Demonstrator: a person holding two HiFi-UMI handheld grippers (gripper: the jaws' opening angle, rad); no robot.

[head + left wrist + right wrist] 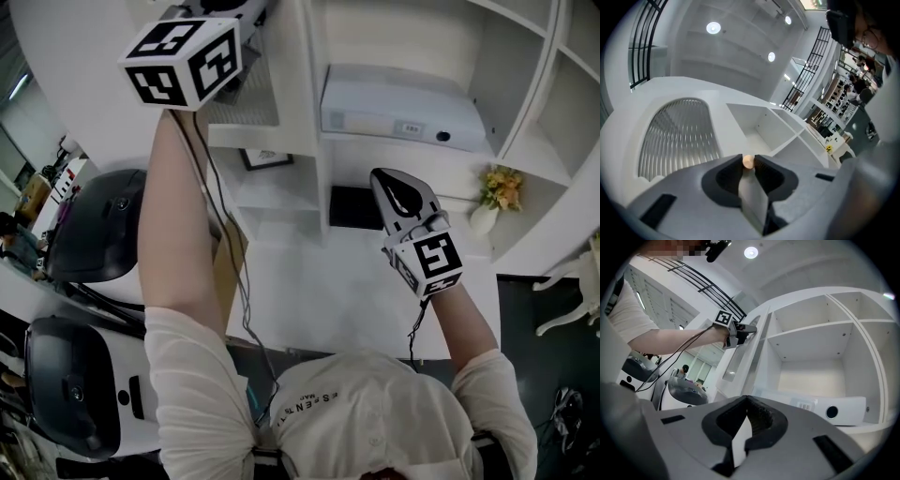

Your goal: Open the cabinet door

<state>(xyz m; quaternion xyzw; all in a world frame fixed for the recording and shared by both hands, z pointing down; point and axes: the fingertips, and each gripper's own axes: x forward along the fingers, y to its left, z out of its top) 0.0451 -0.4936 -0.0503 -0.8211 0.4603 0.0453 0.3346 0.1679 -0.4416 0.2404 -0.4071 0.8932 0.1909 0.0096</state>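
Observation:
The white cabinet door (679, 136) has a ribbed glass panel and a small round tan knob (748, 161). My left gripper (748, 159) is shut on that knob, with a pad pressing it from each side. In the head view the left gripper (246, 14) is raised high at the door's (248, 98) edge. The right gripper view shows the left gripper (744, 329) at the top of the door (740, 357), which is seen edge-on. My right gripper (394, 183) hovers lower, before the open shelves. Its jaws (747, 400) are shut on nothing.
A white boxy device (403, 108) lies on an open shelf. Yellow flowers in a white vase (502, 187) stand at the right, a small picture frame (267, 159) below the door. A white tabletop (319, 300) is in front of me; black-and-white machines (94, 225) stand left.

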